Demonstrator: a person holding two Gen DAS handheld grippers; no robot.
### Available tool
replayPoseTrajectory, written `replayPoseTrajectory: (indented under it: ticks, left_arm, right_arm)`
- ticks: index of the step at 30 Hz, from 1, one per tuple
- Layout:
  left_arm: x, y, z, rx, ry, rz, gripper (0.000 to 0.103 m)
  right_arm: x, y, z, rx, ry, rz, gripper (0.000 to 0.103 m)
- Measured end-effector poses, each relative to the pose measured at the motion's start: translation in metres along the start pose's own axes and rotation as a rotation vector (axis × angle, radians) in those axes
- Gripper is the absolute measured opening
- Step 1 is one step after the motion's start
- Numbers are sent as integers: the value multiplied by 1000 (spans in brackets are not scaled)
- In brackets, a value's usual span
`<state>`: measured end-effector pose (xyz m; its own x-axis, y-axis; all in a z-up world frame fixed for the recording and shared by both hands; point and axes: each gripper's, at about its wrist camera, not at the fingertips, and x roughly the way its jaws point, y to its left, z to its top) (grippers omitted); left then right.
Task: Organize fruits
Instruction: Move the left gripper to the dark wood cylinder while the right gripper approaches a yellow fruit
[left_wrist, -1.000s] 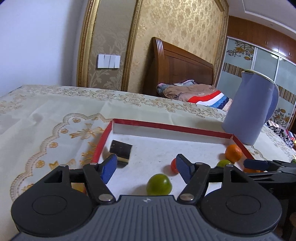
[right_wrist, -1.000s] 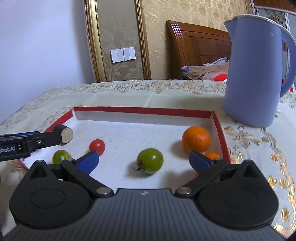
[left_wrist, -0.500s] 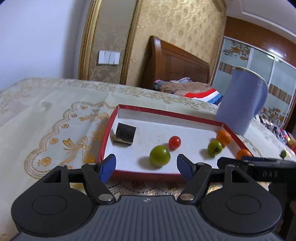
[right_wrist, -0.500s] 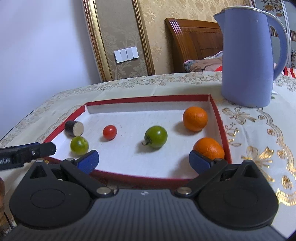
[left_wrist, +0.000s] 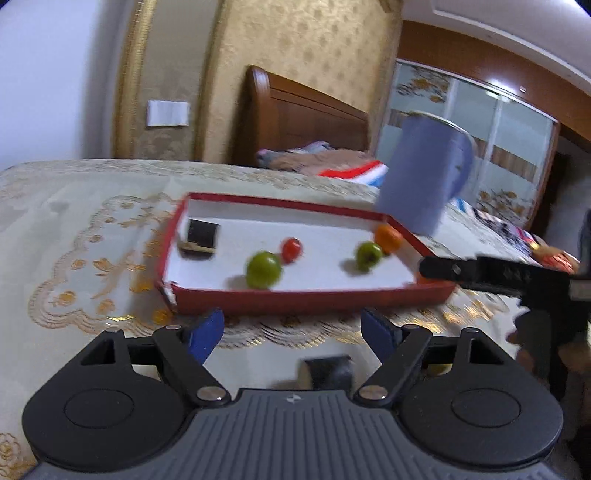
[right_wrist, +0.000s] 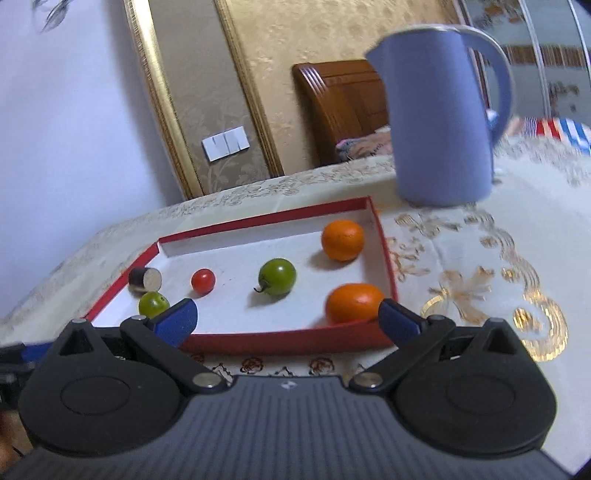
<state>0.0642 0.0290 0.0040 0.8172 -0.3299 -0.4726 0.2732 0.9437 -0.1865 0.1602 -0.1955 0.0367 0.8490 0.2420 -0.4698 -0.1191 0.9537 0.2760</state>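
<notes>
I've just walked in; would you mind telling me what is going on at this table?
A person holds a two-finger gripper in each hand, sorting fruit in a red-rimmed tray on the tablecloth. Neither the left gripper nor the right gripper holds anything; both sit short of the tray's near edge, the left one's jaws opening. In the tray lie two oranges, two green fruits, a small red tomato and a dark cylinder. A blue kettle stands behind the tray.

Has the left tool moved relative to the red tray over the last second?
Yes. The left tool backed out toward the camera: its tips were over the red tray floor, now short of the near wall, jaws opening, nothing between.
</notes>
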Motion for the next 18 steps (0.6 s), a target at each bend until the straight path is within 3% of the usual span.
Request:
replayPoseTrajectory:
  ticks: [3,9,16,18]
  left_arm:
    - [1,-9,-4,56,11,1,81]
    - [10,-10,-8,56,66,16,81]
    - [15,-24,-19,152,99,109,81]
    - [22,-22,-20,145,141,144,81]
  right_arm:
    - [1,-7,0,24,15,-21,103]
    - [7,-4,-4,12,56,-22,103]
    - [4,-4,-4,13,42,-31,103]
    - [3,-3,-4,9,30,-42,103]
